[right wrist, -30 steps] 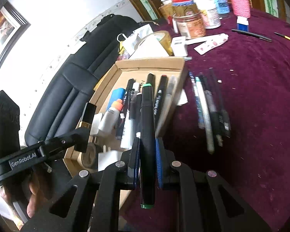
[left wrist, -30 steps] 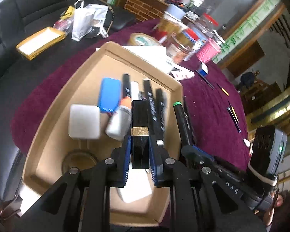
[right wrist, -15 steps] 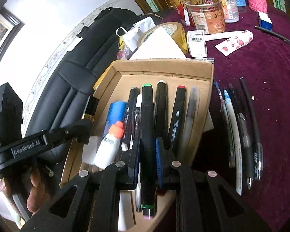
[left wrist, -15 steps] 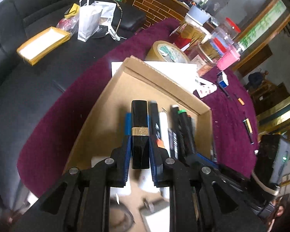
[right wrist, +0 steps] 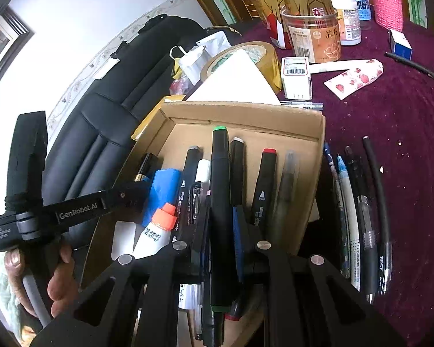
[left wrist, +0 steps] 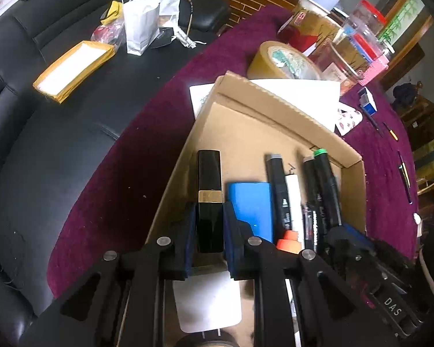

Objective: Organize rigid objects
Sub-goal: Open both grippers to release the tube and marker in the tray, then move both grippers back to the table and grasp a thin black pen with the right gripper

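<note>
Cardboard box (left wrist: 277,115) sits on a purple tablecloth (left wrist: 147,133), open top, both grippers over it. Left gripper (left wrist: 209,225) is clamped on a black lipstick tube (left wrist: 209,173) with a gold band, pads pressing both sides, tube pointing toward the far wall of the box and hanging over the box's left edge. Right gripper (right wrist: 220,231) is clamped on a black marker with a green cap (right wrist: 220,173), marker lying lengthwise over the box interior, green end toward the far wall. Inside the box, right of the lipstick: a blue block (left wrist: 251,202), a white bottle with an orange cap (right wrist: 159,228), a white flat pad (left wrist: 208,303) near the box's near end, then a row of markers, including a grey-capped marker (right wrist: 191,170), a white pen (right wrist: 202,173), a red-capped marker (right wrist: 266,179) and a clear pen (right wrist: 289,179) by the right wall. Outside the box, just beside its right wall, a row of loose pens (right wrist: 358,202) lies on the cloth. Beyond the box's far wall: white paper (right wrist: 234,81), a roll of tape (left wrist: 280,60), jars (right wrist: 312,34). A hand (right wrist: 60,277) holds the left gripper's handle, left of the box.
</note>
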Motion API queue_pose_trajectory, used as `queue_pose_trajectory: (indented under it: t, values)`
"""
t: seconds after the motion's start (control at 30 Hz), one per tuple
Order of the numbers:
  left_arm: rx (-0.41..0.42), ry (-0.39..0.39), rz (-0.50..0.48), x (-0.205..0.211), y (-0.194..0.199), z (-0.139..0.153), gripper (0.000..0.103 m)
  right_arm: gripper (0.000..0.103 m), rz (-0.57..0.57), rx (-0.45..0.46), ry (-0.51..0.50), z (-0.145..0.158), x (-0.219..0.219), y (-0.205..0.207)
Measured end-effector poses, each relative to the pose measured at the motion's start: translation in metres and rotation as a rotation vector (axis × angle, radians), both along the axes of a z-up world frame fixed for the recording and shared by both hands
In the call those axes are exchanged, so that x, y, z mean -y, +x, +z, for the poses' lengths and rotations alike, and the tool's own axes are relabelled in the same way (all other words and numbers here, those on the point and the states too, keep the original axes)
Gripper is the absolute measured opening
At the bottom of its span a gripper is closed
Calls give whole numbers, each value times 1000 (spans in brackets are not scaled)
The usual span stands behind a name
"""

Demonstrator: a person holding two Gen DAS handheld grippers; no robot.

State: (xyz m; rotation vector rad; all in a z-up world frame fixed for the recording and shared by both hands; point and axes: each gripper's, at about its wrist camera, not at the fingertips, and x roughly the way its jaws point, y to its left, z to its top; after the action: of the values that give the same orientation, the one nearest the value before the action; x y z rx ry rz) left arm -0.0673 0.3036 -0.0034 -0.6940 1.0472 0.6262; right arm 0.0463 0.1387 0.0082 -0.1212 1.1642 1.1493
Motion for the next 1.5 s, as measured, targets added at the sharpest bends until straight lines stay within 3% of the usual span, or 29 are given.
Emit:
queue_pose_trajectory:
  t: [0.2, 0.37, 0.43, 0.5, 0.7, 0.83, 0.93, 1.07, 1.23, 1.37, 1.5]
  values:
    - [15, -1, 9, -1, -3, -4, 16, 14, -10, -9, 1, -2, 1, 4]
    - [71, -18, 19, 2, -13, -1, 25, 18, -14, -56, 4, -8, 6, 7]
    - [106, -35, 28, 5, -19, 1, 39, 34, -9, -71, 32, -6, 12, 9]
    - [119, -26, 20, 14, -22, 6, 48, 43, -21, -84, 70, 0, 22, 11]
    - [200, 17, 31, 53, -35, 33, 48, 44, -20, -58, 186, 30, 77, 21]
    - [256, 61, -79, 108, -21, 53, 48, 45, -75, -24, 189, 34, 123, 51]
    - [267, 82, -194, 151, 4, 61, 48, 45, -104, -56, 165, 21, 138, 78]
    - [262, 38, -241, 174, 21, 58, 48, 34, -160, -73, 109, -1, 139, 94]
    - [235, -1, -237, 184, 31, 49, 48, 19, -107, -56, 11, -18, 119, 97]
    - [225, -5, -235, 191, 28, 43, 48, 16, -88, -55, -29, -29, 103, 100]
    - [230, -11, -244, 195, 24, 41, 48, 11, -69, 17, -91, -34, 86, 95]
